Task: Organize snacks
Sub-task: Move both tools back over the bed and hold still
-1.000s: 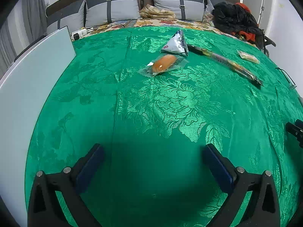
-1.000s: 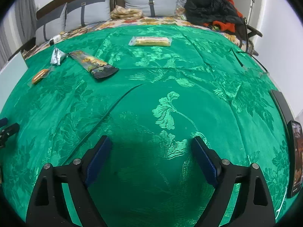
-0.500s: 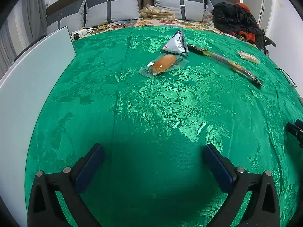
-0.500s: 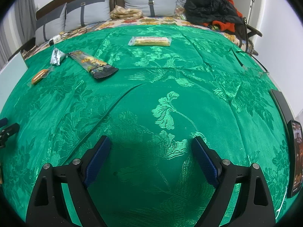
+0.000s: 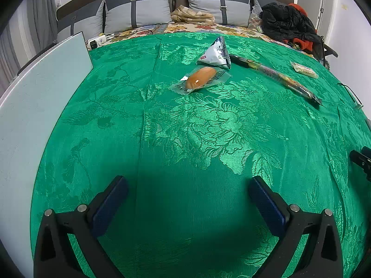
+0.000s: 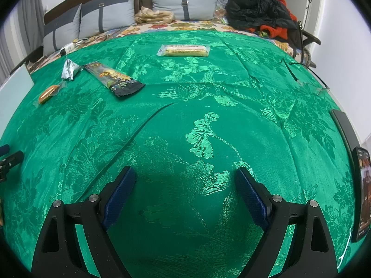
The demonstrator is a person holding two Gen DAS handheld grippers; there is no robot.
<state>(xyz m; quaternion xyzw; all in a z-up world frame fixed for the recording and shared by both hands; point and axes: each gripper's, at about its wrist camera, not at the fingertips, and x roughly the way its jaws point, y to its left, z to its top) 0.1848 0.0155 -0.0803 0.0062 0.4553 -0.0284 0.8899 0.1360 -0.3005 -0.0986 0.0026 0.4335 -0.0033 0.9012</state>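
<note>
Four snacks on the green floral satin cloth (image 6: 208, 120) over the bed, all toward the far side: one orange bun in a clear wrapper (image 5: 200, 80), one silver-white triangular pouch (image 5: 215, 53) just behind it, one long dark printed snack bar pack (image 6: 113, 78) angled beside the pouch, one pale yellow bar in a clear wrapper (image 6: 183, 50) lying apart, farther back. Left view shows bun and pouch up close, the long pack edge-on, plus a white flat panel (image 5: 27, 106) along the left edge. Right view shows the long pack's printed face, the yellow bar square-on, one pair of clear-framed glasses (image 6: 308, 78) and one phone with lit screen (image 6: 363, 192) at the right edge. Left tongs (image 5: 187, 190) spread wide, nothing between the blue pads, over bare cloth. Right tongs (image 6: 184, 180) likewise wide and empty. Both well short of the snacks. Three grey pillows (image 5: 136, 9) and a black-and-orange clothes pile (image 6: 259, 11) at the headboard.
</note>
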